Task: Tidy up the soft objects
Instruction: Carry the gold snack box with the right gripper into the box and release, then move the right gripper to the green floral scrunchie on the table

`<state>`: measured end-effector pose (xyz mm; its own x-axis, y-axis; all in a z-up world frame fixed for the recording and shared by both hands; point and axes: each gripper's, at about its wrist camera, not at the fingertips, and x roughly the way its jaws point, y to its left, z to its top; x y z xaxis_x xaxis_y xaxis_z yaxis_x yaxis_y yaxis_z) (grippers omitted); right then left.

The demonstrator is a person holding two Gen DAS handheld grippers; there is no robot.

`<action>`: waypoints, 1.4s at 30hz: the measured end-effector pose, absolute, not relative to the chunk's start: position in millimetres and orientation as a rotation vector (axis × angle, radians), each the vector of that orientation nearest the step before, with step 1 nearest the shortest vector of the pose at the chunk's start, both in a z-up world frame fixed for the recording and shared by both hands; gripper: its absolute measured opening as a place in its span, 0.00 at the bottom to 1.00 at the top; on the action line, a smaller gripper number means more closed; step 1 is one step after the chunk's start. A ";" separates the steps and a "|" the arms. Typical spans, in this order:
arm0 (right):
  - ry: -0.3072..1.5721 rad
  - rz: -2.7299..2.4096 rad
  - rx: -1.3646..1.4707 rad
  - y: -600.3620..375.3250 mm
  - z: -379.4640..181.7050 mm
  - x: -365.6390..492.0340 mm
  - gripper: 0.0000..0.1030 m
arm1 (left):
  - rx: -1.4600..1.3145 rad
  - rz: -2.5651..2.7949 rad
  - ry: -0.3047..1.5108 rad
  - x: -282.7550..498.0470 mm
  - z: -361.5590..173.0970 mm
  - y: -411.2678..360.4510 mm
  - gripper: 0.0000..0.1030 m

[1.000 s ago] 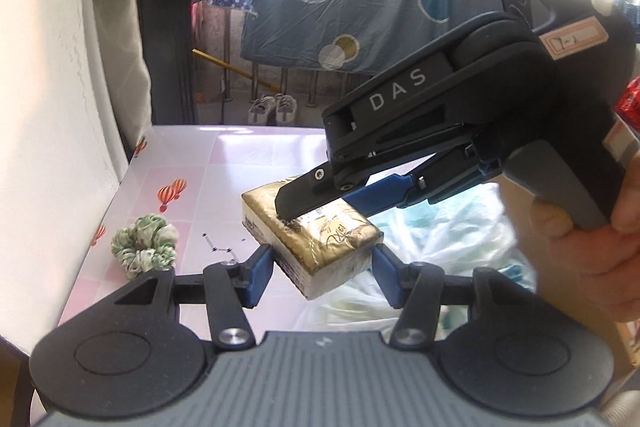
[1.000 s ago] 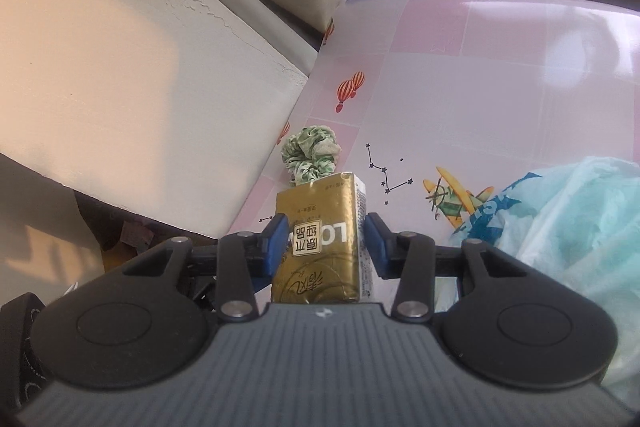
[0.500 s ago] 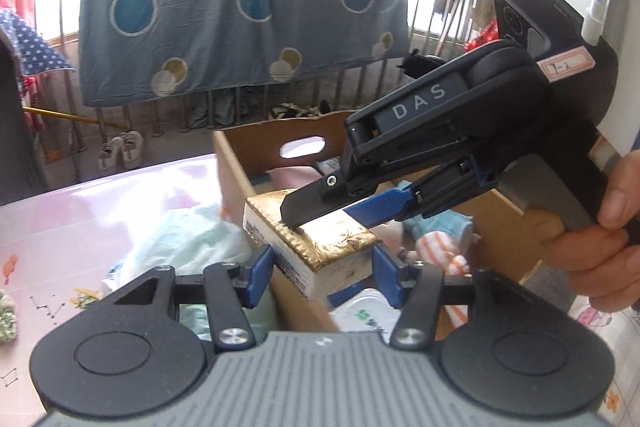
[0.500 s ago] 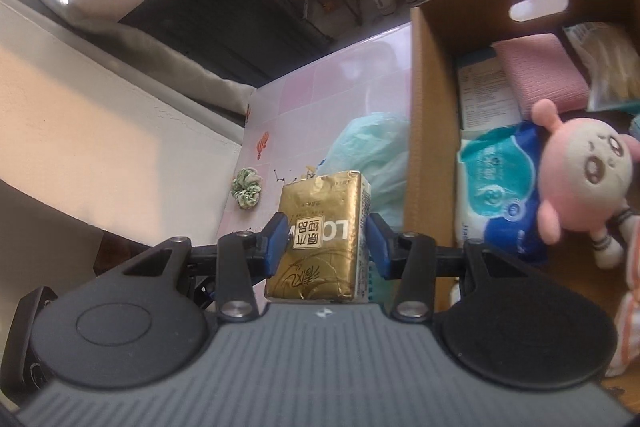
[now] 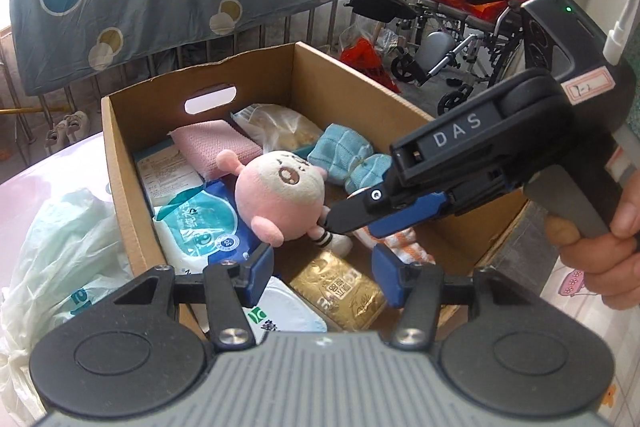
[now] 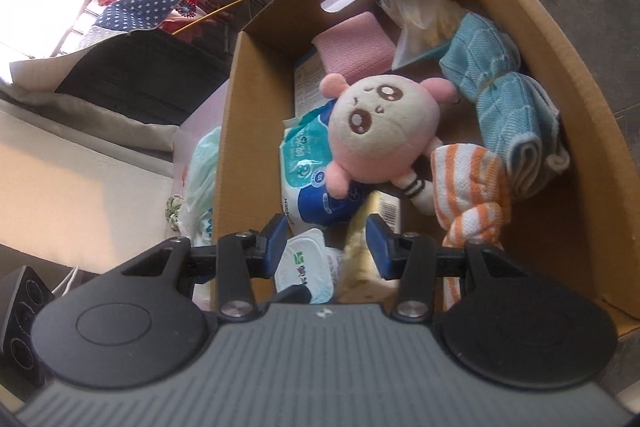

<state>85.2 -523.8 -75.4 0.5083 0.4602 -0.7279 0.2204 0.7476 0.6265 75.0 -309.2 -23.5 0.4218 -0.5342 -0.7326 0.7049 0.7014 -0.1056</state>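
Note:
The gold tissue pack (image 5: 340,293) lies on the floor of the cardboard box (image 5: 120,187), beside a white wipes pack (image 5: 288,315). My left gripper (image 5: 323,265) hovers above the gold pack, open, its pads clear of it. My right gripper (image 5: 348,219) reaches in from the right, held by a hand (image 5: 600,267), with nothing between its fingers. In the right wrist view the right gripper (image 6: 326,239) stands open over the pale gold pack (image 6: 360,259), which lies below its pads. A pink plush doll (image 6: 380,131) lies in the middle of the box.
The box also holds a blue wipes pack (image 5: 196,223), a pink cloth (image 5: 216,147), a blue towel (image 5: 344,155) and an orange striped cloth (image 6: 468,183). A pale green plastic bag (image 5: 60,255) lies left of the box. A green scrunchie (image 6: 175,213) sits on the table.
Both grippers swung from the pink table to over the box. The gold pack, earlier held between the fingers, now lies loose on the box floor.

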 end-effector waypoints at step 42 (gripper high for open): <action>1.141 0.787 0.334 -122.5 -48.4 323.3 0.56 | 0.516 0.177 0.620 147.3 -81.8 -8.3 0.67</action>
